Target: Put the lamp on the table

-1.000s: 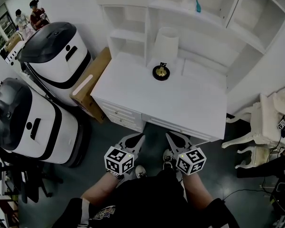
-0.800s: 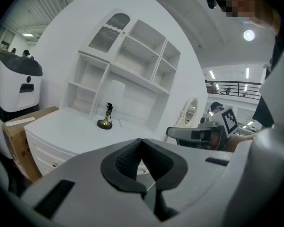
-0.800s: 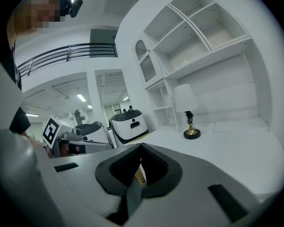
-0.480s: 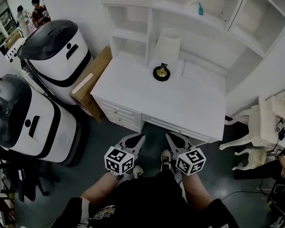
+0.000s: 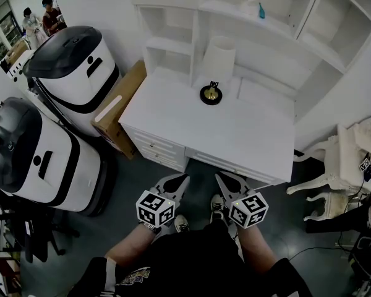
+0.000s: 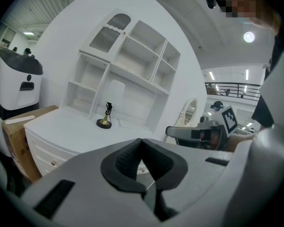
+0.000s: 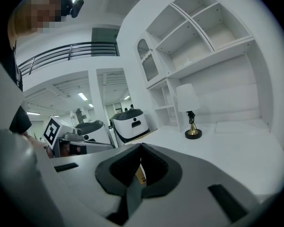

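Observation:
A lamp (image 5: 213, 73) with a white shade, brass stem and round black base stands upright at the back of the white desk (image 5: 235, 141), below the shelf unit. It also shows in the left gripper view as the lamp (image 6: 104, 117) and in the right gripper view as the lamp (image 7: 191, 112). My left gripper (image 5: 180, 179) and right gripper (image 5: 219, 178) hang side by side in front of the desk's near edge, over the floor, well short of the lamp. Both are shut with nothing between the jaws: left gripper (image 6: 141, 142), right gripper (image 7: 141, 147).
A white shelf unit (image 5: 247, 30) rises behind the desk. Two large white-and-black machines (image 5: 74, 67) and a cardboard box (image 5: 117, 107) stand left of the desk. A white chair (image 5: 340, 159) is at the right. Two people (image 5: 40, 20) stand far back left.

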A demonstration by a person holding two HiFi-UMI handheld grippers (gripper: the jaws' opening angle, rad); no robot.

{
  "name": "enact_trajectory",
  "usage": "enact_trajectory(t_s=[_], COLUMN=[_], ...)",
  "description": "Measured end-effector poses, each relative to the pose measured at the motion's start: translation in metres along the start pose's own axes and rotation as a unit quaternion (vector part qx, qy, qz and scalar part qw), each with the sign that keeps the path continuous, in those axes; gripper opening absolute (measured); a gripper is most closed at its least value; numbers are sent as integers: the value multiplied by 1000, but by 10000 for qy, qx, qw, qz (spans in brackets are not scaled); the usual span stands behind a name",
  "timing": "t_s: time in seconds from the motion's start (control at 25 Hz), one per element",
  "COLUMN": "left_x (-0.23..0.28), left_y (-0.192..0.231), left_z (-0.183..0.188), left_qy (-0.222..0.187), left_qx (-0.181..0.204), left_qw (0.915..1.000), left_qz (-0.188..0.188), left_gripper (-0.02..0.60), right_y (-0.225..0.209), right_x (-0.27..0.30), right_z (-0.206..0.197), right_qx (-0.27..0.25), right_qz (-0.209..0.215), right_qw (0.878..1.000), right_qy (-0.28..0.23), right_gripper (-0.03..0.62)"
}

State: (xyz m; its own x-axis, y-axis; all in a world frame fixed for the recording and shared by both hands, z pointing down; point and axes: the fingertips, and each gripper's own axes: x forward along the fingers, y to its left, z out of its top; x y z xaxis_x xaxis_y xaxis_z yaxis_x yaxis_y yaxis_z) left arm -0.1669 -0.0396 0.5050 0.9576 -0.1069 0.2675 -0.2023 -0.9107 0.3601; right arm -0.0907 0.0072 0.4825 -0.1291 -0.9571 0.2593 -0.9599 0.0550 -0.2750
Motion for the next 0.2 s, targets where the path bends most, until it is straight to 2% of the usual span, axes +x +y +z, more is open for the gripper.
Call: enact_trajectory(t_s=[0.2], left_x=[3], left_y=[-1], left_z=[2], left_qy=[8], left_qx=[23], left_qw=[10000], left_qz=[-61], left_gripper=[6], right_y=[-1], right_x=[2], right_z=[-1], right_qx=[15], right_qz=[-22], right_qw=[10000], right_qy=[20], right_gripper=[25])
